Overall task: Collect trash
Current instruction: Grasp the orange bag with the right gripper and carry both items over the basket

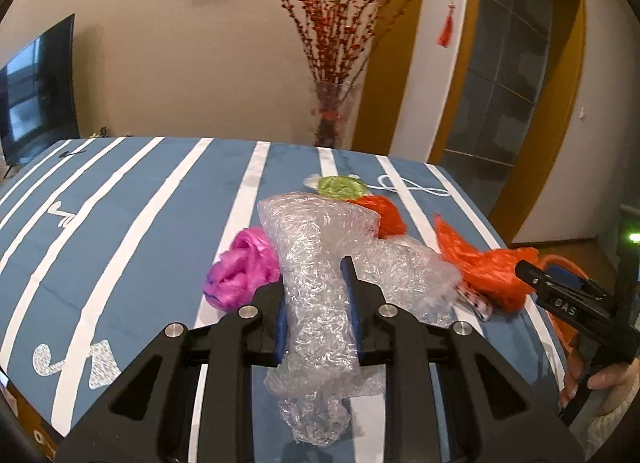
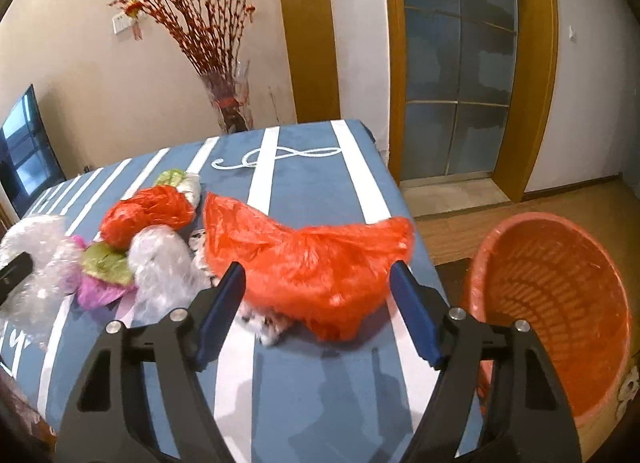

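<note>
orange basket (image 2: pixel 560 303) beside table, inside looks bare, left gripper (image 1: pixel 316 283) clamping bubble wrap (image 1: pixel 316 315)

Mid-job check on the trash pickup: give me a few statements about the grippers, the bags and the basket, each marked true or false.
1. The left gripper is shut on the bubble wrap. True.
2. The right gripper is clamped on the pink bag. False: its jaws stand apart around the orange plastic bag, pads not pressing; the pink bag lies untouched.
3. The orange basket stands on the floor beside the table. True.
4. The basket already holds bubble wrap. False: what shows of its inside holds none.
5. A second crumpled orange bag lies on the table. True.
</note>
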A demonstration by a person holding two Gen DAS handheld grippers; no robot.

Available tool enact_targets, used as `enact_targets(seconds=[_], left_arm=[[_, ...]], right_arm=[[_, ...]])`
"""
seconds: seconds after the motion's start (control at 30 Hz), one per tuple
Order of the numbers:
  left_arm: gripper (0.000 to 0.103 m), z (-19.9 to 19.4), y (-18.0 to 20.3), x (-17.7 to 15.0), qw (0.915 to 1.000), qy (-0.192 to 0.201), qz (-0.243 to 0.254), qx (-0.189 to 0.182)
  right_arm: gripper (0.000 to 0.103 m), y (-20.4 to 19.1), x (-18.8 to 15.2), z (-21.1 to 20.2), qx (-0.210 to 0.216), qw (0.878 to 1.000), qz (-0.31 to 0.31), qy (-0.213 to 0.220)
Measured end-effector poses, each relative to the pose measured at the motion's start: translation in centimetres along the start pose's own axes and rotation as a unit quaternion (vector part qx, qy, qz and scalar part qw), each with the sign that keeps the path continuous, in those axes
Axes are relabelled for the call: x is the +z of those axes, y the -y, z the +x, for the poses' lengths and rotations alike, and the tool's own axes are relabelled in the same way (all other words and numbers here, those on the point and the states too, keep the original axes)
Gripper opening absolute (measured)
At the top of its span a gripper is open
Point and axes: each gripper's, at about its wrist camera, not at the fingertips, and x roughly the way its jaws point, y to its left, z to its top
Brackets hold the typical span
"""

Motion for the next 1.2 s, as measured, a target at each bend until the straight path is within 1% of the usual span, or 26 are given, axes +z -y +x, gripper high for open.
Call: enact_targets(seconds=[0.03,0.1,0.13,0.2,0.23,0.27,0.3,0.4,0.5,0.77,1.0,1.2], left_arm=[[0.023,0.2,-0.2,0.1,1.0,-0.001,-0.002,0.001],[0.023,0.4,-0.6,0.0,1.0,-0.003,-0.003,0.002],[0.023,0.5,-0.7,0.0,1.0,-0.005,-0.004,0.002],[0.023,0.7,-0.7,-0.2,1.0,-0.007,-0.003,0.002],[0.023,0.8,-0.7,-0.2,1.0,-0.008,-0.003,0.001],[0.023,0.9,-0.7,-0.2,0.9999,-0.01,-0.003,0.001],[0.023,1.0,-0.7,-0.2,0.9999,-0.012,-0.003,0.0],[0.023,1.0,-0.4,-0.2,0.9999,-0.013,-0.002,-0.003],[0.023,0.9,0.1,-0.1,0.9999,-0.011,0.003,-0.009],[0.023,0.4,3.3,-0.4,0.9991,-0.009,0.023,-0.036],[0.023,0.1,7.6,-0.7,0.9963,-0.012,0.04,-0.075],[0.023,-0.1,12.6,-1.3,0.9909,-0.017,0.061,-0.119]], right_arm=[[0.07,0.0,0.2,0.6,-0.003,1.0,0.001,-0.006],[0.063,0.0,0.3,2.0,-0.006,1.0,0.003,-0.027],[0.06,0.1,0.2,2.9,-0.008,0.999,0.006,-0.046],[0.049,0.4,-0.1,3.8,-0.006,0.998,0.007,-0.064],[0.043,0.4,-0.4,4.0,-0.004,0.998,0.006,-0.066],[0.033,0.4,-0.7,4.1,-0.005,0.998,0.003,-0.068],[0.026,0.4,-0.8,4.0,-0.006,0.998,0.001,-0.068],[0.016,0.3,-1.3,3.3,-0.008,0.998,-0.011,-0.056],[0.013,0.9,-1.3,1.6,-0.005,0.999,-0.001,-0.039],[0.012,4.1,-1.2,-2.9,-0.011,0.999,0.038,0.003],[0.012,7.4,-1.9,-6.9,-0.038,0.997,0.064,0.037],[0.012,10.7,-2.7,-9.8,-0.088,0.99,0.084,0.066]])
